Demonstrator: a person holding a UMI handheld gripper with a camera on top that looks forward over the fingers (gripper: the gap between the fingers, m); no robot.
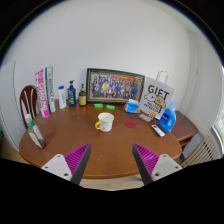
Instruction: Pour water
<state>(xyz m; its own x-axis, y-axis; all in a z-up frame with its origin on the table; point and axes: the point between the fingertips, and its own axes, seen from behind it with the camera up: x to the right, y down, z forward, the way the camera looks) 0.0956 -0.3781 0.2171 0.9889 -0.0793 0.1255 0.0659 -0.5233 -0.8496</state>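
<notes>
Round wooden table point(90, 140), white wall point(110, 40) behind

The only legible text is the word "GIFT" in dark capitals on the white paper bag point(157, 94) standing at the back of the wooden table point(100, 145), beside the framed photograph point(114, 85).

upright white mug point(105, 122), mid-table, handle left
</notes>
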